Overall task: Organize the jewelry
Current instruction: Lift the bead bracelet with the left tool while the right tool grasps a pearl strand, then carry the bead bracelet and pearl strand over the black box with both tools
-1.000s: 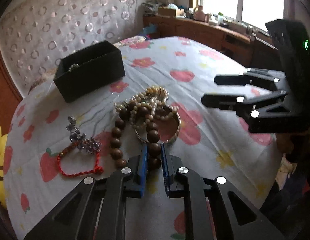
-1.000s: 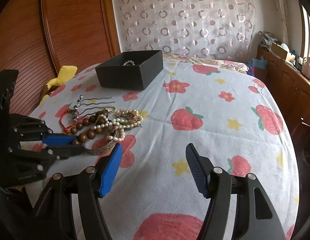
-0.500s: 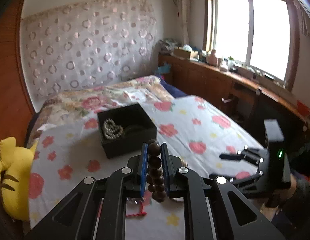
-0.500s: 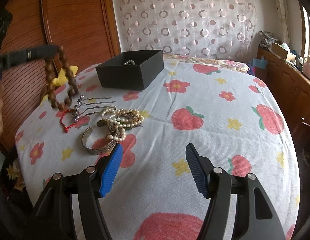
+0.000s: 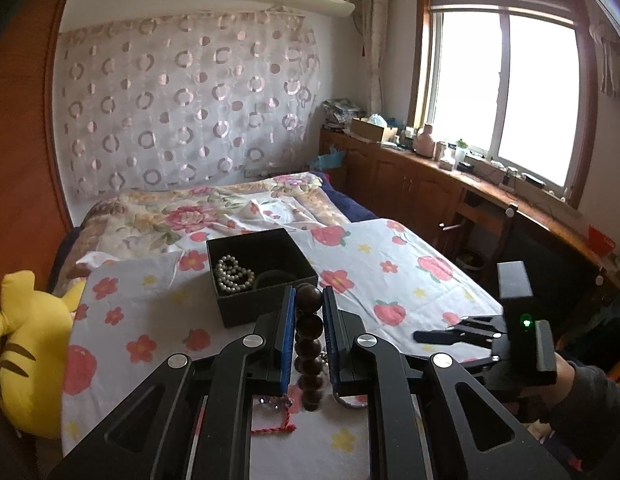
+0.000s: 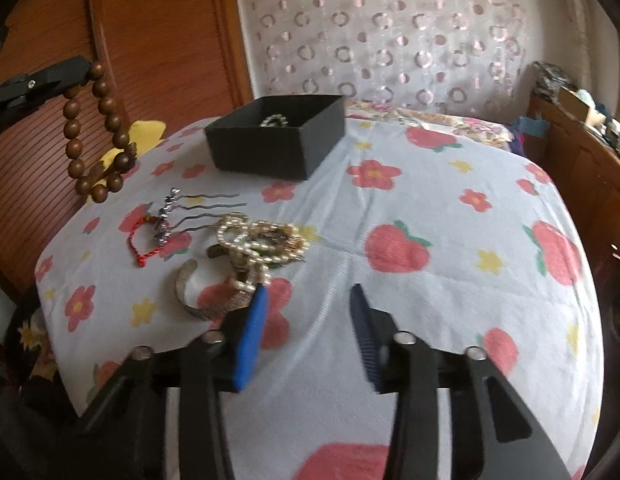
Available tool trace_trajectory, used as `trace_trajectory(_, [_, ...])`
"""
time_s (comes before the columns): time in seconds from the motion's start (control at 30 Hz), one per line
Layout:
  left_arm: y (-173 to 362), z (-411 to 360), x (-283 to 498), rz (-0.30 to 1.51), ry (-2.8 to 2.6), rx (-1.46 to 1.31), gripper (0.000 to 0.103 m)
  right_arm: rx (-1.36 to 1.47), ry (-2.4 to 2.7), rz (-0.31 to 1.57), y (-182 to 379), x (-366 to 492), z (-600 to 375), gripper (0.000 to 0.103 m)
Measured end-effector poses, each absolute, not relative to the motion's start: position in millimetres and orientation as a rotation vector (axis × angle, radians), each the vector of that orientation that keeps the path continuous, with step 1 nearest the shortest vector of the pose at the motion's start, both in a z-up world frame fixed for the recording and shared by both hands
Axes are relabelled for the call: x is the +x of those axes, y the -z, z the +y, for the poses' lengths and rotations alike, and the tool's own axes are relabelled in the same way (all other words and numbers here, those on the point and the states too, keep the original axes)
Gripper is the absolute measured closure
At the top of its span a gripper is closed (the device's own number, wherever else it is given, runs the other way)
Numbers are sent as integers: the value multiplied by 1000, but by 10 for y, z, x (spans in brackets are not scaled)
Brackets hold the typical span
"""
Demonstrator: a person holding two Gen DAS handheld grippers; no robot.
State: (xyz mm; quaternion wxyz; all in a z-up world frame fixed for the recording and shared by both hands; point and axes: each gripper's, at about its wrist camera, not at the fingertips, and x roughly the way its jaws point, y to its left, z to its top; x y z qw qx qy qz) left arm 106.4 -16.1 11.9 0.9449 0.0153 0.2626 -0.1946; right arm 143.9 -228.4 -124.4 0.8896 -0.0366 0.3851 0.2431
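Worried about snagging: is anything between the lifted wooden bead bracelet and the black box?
Nothing visible. The wooden bead bracelet hangs from the left gripper above the bedsheet; the black box is open-topped.

1 black box (image 6: 276, 142), 1 wood-bead bracelet (image 6: 96, 128), 1 hairpin (image 6: 190, 212), 1 red cord (image 6: 140, 242), 1 metal cuff (image 6: 206, 294).

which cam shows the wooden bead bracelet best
The right wrist view: the whole wooden bead bracelet hangs as a loop from the left gripper. The left wrist view shows only one strand of beads between the pads.
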Motion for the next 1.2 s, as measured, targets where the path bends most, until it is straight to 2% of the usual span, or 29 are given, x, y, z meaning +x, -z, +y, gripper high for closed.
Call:
trace_trajectory(0.4, [54, 10, 983, 553, 388, -10, 91, 5, -597, 904, 1346, 1579, -2032, 69])
trace_trajectory(0.53, [64, 54, 984, 553, 383, -16, 91, 43, -615, 915, 1338, 1599, -2052, 84])
trace_trajectory(0.77, [66, 76, 983, 553, 382, -15, 91, 41, -619, 887, 1260, 1590, -2049, 89])
trace_trajectory(0.83, [63, 73, 984, 554, 383, -16, 91, 56, -623, 857, 1174, 1591, -2082, 97])
trace_trajectory(1.2, [92, 130, 993, 547, 378, -15, 91, -23, -630, 734, 685, 1578, -2053, 97])
